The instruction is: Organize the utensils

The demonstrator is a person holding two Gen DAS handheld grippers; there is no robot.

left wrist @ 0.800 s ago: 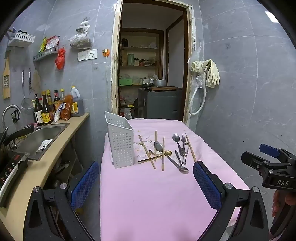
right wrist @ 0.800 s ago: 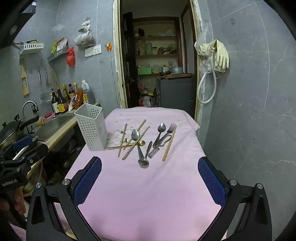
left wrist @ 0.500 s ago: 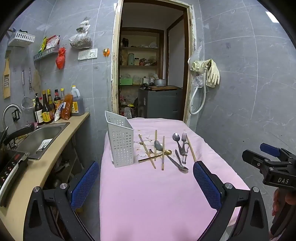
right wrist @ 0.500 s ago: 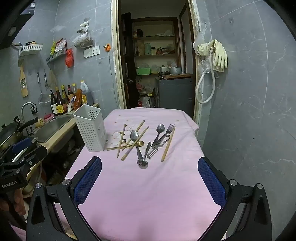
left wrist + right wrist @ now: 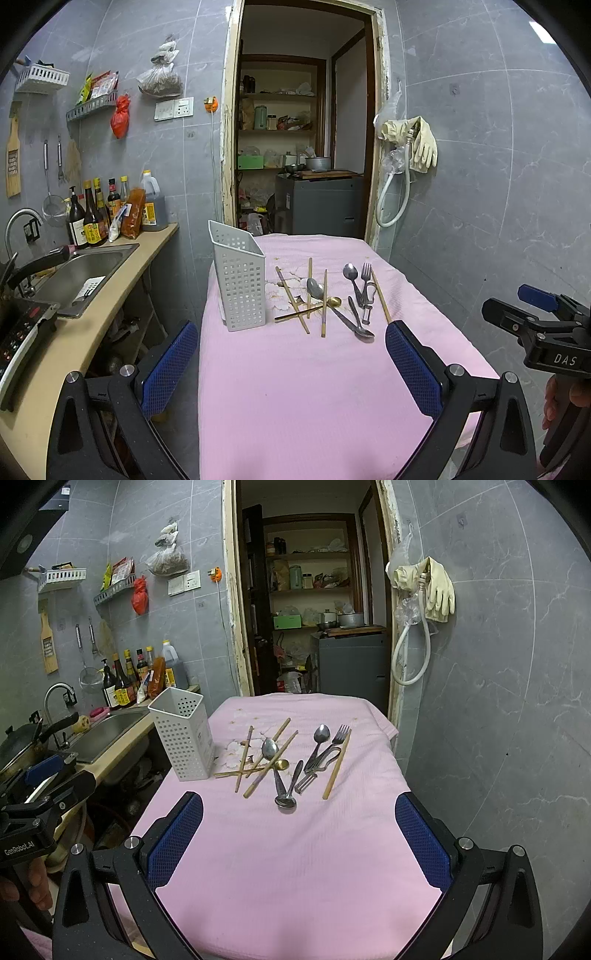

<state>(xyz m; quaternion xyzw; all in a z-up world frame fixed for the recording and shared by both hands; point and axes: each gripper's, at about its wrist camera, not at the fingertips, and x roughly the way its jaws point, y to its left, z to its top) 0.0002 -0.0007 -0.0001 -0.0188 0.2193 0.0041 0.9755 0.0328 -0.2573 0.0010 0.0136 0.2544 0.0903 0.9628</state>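
A: Left wrist view, first. Left gripper (image 5: 291, 362) hangs over the near end of the pink tablecloth (image 5: 303, 398), blue pads (image 5: 413, 363) spread wide, nothing between them.

B: Utensils?

A: All loose on the cloth toward the far half. White perforated utensil holder (image 5: 240, 280) stands upright at the left edge. Right of it, crossed wooden chopsticks (image 5: 293, 304), a gold spoon (image 5: 334, 302) among them, then steel spoons (image 5: 350, 274) and a fork (image 5: 365, 273), with one lone chopstick (image 5: 380, 295) on the right flank.

B: Right side?

A: Right gripper (image 5: 532, 314) shows at the right edge, off the table's side, a hand (image 5: 561, 398) under it.

B: From the right wrist view?

A: Right gripper (image 5: 299, 834) also low over the near cloth, fingers (image 5: 421, 836) wide apart, empty. Holder (image 5: 183, 733) sits far left, cutlery just right of it. Left gripper (image 5: 51, 779) visible at the left, near the counter and sink (image 5: 107, 734).
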